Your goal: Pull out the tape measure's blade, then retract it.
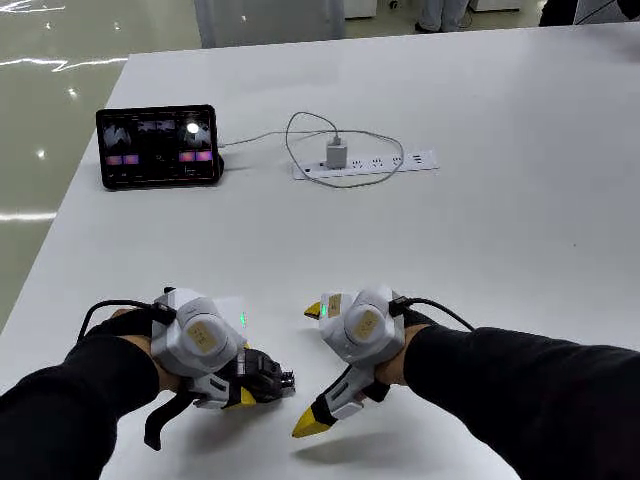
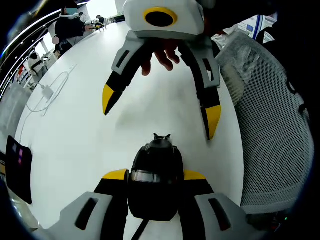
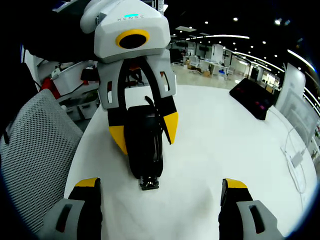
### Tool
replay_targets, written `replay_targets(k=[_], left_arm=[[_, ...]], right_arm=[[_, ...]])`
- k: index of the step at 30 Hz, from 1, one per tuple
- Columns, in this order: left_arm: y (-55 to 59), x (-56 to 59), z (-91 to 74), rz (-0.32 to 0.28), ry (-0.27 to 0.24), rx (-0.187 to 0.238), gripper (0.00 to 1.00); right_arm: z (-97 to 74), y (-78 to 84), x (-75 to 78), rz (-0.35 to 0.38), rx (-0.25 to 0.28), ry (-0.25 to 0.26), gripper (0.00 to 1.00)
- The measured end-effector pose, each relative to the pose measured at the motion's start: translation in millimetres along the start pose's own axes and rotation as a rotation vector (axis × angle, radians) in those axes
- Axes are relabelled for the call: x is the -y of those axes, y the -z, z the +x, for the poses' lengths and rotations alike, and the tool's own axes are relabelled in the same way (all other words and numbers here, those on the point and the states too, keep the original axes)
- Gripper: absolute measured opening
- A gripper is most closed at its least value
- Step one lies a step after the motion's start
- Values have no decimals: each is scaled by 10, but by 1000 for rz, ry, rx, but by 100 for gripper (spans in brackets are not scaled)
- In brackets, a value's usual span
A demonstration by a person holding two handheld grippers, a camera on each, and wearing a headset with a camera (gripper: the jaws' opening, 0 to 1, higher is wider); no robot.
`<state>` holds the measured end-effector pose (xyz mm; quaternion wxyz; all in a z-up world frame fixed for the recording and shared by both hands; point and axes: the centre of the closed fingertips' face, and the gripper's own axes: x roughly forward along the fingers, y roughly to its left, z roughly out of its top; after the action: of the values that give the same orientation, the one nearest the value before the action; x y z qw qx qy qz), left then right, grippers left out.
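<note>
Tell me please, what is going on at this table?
A person works with two hand-held grippers over a white table. The left gripper is shut on a black tape measure. The right gripper, open, faces the end where the blade comes out. It is not yet pulled out.

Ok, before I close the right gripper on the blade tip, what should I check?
1. Tape measure clamped in left gripper: ok.
2. Right gripper jaws open: ok.
3. Blade tip faces the right gripper: ok.
4. Blade tip deep enough between the open jaws to pinch: cannot tell.
5. Tablet and cable well away from the grippers: ok.
</note>
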<state>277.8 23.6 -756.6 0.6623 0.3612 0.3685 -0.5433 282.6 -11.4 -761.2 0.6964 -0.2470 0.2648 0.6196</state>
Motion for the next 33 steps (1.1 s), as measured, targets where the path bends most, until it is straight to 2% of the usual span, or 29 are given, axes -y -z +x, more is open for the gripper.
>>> replay_targets(k=[2, 4, 6, 7, 8, 9, 13, 19, 22, 26, 33], left_arm=[[-2, -5, -5, 0, -2, 6, 33], [-5, -10, -3, -2, -3, 9, 33], [-6, -11, 0, -2, -4, 9, 33], [-6, -11, 1, -2, -4, 9, 33], [-8, -12, 1, -3, -4, 11, 33], [-11, -11, 2, -4, -4, 11, 33], [-13, -8, 6, -1, -3, 12, 33], [-21, -8, 13, -2, -12, 15, 33], [-24, -6, 13, -4, -13, 12, 33], [-22, -9, 16, -10, -18, 11, 33], [-19, -5, 14, -14, -16, 11, 33]], right_arm=[[23, -3, 14, -4, 1, 2, 98], [23, 12, 5, -26, -7, -11, 83], [42, 23, 5, -25, -7, -15, 82], [43, 35, -7, -26, -13, -23, 78], [40, 51, -20, -54, -23, -37, 67], [42, 60, -32, -59, -28, -44, 63], [57, 109, -65, -80, -49, -60, 50], [103, 73, -111, -83, -42, -87, 34], [134, 71, -164, -95, -50, -105, 22], [185, 59, -176, -96, -53, -114, 12], [189, 58, -163, -92, -78, -125, 11]])
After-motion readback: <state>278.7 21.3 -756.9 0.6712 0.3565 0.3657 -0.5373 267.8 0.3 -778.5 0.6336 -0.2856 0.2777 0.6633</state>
